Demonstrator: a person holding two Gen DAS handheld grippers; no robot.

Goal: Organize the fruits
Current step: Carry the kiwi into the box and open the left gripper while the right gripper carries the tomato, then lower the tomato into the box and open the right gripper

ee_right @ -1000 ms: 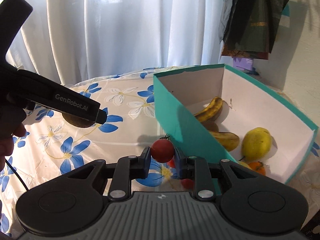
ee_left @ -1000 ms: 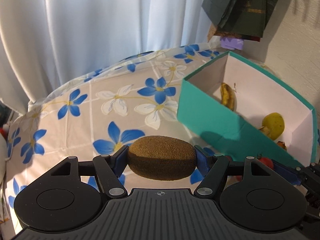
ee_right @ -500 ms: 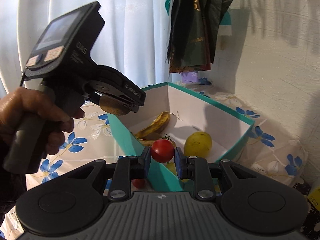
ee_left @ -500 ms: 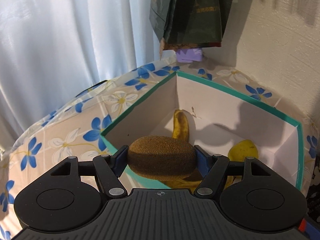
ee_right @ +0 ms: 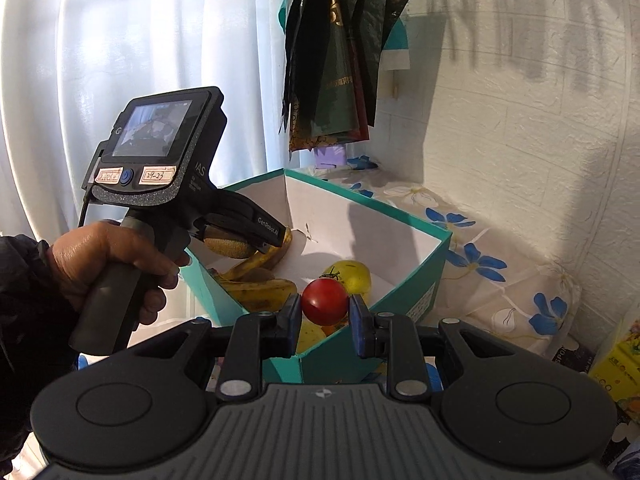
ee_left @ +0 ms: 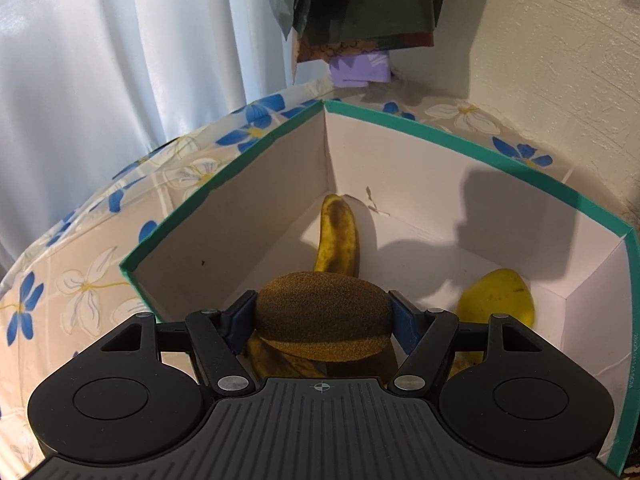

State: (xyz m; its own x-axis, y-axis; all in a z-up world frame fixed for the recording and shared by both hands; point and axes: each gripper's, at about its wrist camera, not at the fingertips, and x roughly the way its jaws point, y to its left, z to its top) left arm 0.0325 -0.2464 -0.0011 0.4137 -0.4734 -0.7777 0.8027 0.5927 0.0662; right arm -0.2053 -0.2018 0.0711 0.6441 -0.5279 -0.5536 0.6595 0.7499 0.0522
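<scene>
My left gripper is shut on a brown kiwi and holds it over the inside of the teal box, above the bananas. A yellow fruit lies at the box's right. In the right wrist view the left gripper with the kiwi hangs over the box's left side. My right gripper is shut on a red tomato, held above the box's near corner. Bananas and the yellow fruit lie inside.
The box stands on a table with a blue-flower cloth, against a white wall. White curtains hang behind. Dark bags hang above the box's far corner. Small packages sit at the right edge.
Both grippers have moved over the box. The left one with the kiwi went further in over the bananas; the right one with the tomato rose to the near corner.
</scene>
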